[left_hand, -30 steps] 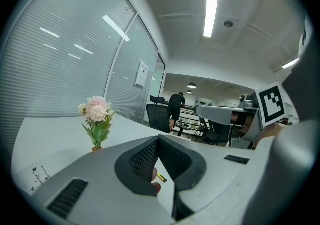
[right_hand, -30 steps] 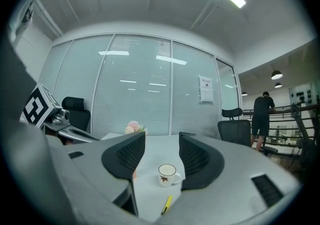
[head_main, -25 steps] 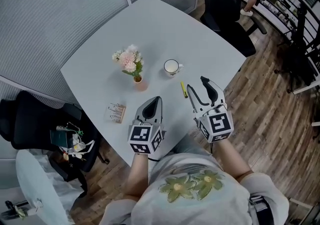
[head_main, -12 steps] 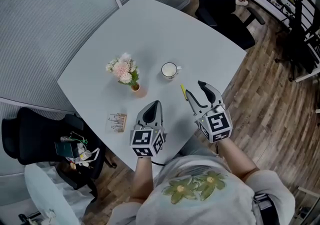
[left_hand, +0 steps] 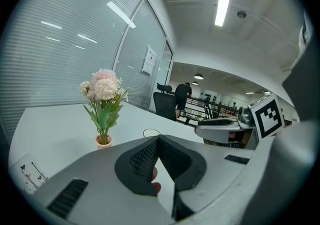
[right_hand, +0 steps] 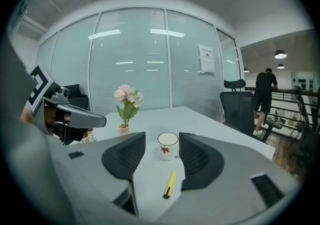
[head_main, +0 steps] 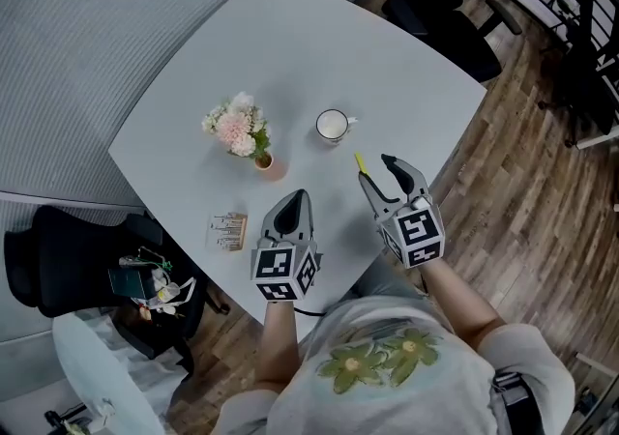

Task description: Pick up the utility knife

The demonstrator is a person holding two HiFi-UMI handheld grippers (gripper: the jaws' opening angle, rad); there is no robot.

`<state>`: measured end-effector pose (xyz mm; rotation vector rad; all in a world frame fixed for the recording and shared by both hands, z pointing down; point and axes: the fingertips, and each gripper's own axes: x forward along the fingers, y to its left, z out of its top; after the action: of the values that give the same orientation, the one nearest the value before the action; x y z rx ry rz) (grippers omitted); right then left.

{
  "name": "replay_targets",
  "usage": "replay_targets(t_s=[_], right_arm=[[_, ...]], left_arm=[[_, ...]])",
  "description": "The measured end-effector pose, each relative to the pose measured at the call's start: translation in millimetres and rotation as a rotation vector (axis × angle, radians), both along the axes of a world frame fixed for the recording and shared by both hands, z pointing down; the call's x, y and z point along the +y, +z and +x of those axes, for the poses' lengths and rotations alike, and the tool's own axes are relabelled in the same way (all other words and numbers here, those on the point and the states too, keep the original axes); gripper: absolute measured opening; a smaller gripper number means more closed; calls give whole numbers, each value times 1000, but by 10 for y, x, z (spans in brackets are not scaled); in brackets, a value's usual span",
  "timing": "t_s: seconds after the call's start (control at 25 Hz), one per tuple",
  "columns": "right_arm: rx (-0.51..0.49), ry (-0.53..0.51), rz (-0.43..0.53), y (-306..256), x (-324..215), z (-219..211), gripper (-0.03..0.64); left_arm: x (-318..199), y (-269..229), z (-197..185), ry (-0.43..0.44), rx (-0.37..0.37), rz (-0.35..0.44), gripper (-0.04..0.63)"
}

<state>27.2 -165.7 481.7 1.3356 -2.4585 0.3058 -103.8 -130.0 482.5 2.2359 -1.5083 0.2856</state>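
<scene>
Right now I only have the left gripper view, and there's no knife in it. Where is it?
Observer: On the table, just ahead of the right hand-held gripper. The knife lies short of the mug.
Operator: Is that hand-held gripper open?
Observer: Yes. Its own view shows the jaws apart, with the knife framed in the gap and untouched.
Operator: Which way does the knife point?
Observer: Its dark end faces the hand-held gripper, and the yellow body runs toward the mug.
</scene>
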Motion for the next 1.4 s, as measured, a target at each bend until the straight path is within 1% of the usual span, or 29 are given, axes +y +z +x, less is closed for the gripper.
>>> replay_targets(t_s=[0.32,0.56,0.76,1.2,1.4], right_arm=[[25,0,-69,362,-62,-47,201],[63,3,-107,596,-104,-18,199],[93,-15,-148,815,-119,-38,199],[150,-13,-219,1282,-177,-55,199],[160,-3,-255,1459,-195,-40,199]], left_arm=[[-35,168,4,12,-17,-40,0],[-78,286,-135,-27,-18,-72,0],[-101,378,-234,-58,-20,-95,0],[-78,538,-370,-93,-19,-130,0],[-100,550,-356,-98,5,-138,0]])
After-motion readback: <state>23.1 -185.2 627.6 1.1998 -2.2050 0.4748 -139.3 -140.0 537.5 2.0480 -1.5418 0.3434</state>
